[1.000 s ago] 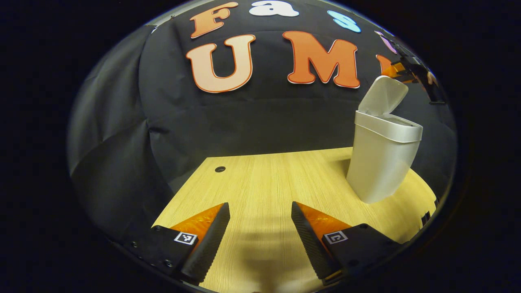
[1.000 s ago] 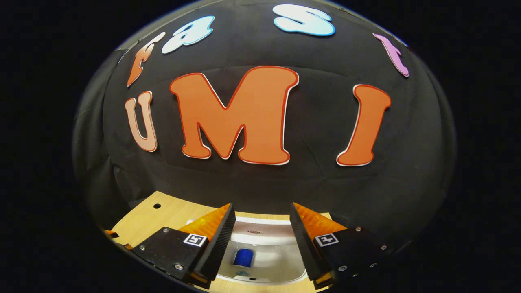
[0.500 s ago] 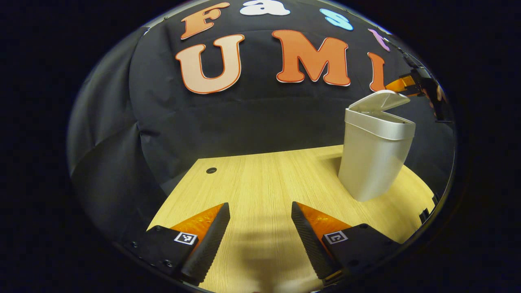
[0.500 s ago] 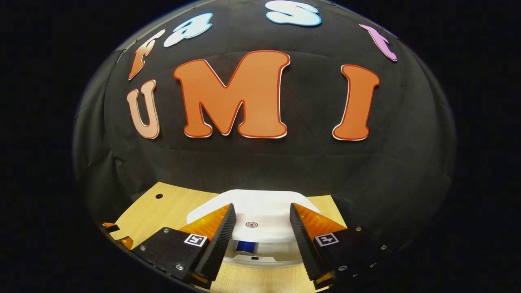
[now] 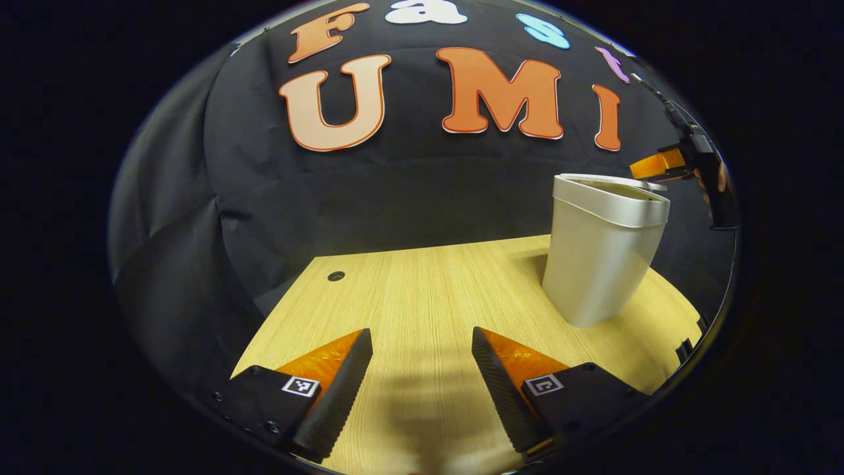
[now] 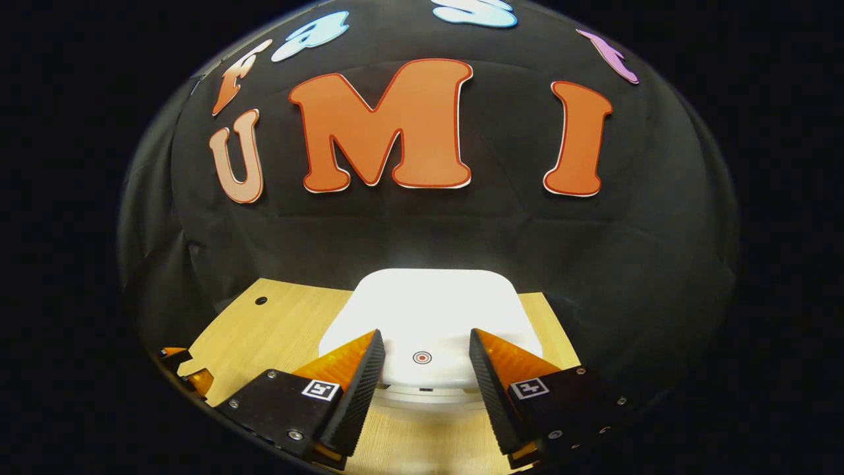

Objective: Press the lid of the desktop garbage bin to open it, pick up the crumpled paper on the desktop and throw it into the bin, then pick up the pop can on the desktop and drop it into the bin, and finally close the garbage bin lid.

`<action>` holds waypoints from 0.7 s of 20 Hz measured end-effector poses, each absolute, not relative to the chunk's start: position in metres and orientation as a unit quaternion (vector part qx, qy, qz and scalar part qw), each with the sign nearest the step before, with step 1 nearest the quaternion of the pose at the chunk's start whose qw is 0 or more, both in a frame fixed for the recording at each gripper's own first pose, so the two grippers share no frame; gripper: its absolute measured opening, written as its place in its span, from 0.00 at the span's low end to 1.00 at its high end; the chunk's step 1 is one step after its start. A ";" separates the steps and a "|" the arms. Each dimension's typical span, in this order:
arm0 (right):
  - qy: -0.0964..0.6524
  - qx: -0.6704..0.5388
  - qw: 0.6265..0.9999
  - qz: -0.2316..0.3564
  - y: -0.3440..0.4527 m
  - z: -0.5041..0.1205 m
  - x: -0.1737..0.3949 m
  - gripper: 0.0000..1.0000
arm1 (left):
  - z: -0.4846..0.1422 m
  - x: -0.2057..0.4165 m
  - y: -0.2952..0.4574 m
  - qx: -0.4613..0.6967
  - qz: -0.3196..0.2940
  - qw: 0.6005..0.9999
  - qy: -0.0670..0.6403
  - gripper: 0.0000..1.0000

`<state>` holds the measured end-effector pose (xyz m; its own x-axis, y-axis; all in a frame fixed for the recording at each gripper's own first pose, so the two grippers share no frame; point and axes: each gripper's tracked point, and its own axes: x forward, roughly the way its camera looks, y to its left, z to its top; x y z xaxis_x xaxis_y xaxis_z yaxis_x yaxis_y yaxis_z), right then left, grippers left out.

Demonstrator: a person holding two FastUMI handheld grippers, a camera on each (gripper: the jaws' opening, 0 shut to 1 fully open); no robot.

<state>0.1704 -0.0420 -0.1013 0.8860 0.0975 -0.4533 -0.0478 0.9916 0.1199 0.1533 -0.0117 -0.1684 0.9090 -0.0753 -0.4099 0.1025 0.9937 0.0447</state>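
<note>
On the wooden table (image 5: 422, 290) stands the white bin (image 5: 600, 257), over on the right side in the left gripper view. Its lid (image 6: 428, 316) lies flat on top, with a small red ring mark (image 6: 422, 357) near the front edge. The right gripper (image 6: 422, 369) is just above the lid's front edge, its fingers spread apart and holding nothing. The left gripper (image 5: 422, 376) hangs over bare table, well apart from the bin, also wide open and empty.

Wooden desktop (image 5: 435, 290) with a small round hole (image 5: 336, 276), black cloth wall (image 5: 409, 191) behind.
</note>
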 end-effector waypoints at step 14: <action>0.216 0.048 0.975 0.008 -0.038 -0.118 0.157 0.80 | -0.175 0.153 -0.015 0.028 -0.055 0.973 0.222 0.97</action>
